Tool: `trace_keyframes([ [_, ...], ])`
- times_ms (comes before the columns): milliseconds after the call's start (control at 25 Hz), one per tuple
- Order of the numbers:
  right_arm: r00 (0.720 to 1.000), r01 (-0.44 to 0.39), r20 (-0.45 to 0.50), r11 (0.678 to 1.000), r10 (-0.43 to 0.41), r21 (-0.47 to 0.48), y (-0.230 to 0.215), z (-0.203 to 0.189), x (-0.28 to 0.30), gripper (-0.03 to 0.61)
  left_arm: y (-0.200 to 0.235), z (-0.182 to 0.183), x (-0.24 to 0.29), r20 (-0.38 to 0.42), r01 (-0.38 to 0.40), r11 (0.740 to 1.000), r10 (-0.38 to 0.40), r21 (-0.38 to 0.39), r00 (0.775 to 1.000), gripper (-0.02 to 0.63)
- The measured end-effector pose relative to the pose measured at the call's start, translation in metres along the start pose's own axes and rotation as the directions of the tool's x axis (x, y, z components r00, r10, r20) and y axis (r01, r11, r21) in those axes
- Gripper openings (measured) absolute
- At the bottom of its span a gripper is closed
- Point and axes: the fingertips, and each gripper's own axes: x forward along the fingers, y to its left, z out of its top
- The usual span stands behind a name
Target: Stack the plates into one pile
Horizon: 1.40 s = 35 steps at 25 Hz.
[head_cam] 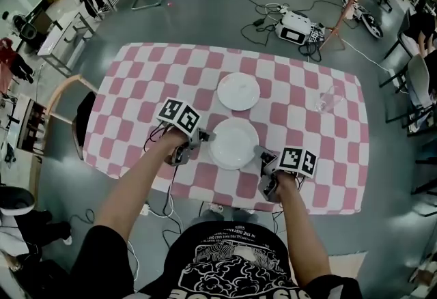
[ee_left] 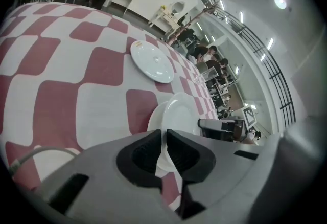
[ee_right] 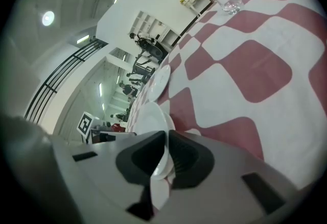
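On checked tablecloth (head_cam: 136, 93), near plate (head_cam: 234, 143) was held at opposite rims: left gripper (head_cam: 203, 136) clamped narrow on left edge, right gripper (head_cam: 262, 153) on right. Second plate (head_cam: 238, 91) lay just beyond, apart.

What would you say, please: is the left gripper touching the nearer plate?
Touching. In the left gripper view, the left gripper pinches the nearer plate by its rim.
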Motion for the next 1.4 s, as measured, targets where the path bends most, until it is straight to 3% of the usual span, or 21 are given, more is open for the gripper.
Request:
trace_keyframes([
  [480,0.998,0.029,-0.051,0.996,-0.033,-0.089,0.001,-0.003,0.012,0.032,0.014,-0.028,0.0,-0.02,-0.024,0.998,0.023,-0.051,1.0,0.041],
  [1080,0.996,0.077,-0.023,0.98,-0.082,-0.183,-0.001,-0.002,0.009,0.038,0.013,-0.031,0.003,-0.034,-0.025,1.0,0.025,-0.014,0.999,0.049],
  [1400,0.997,0.073,0.009,0.98,-0.073,-0.185,0.0,0.005,0.003,0.077,0.01,-0.031,0.002,-0.046,-0.029,0.999,0.03,0.033,0.998,0.081],
])
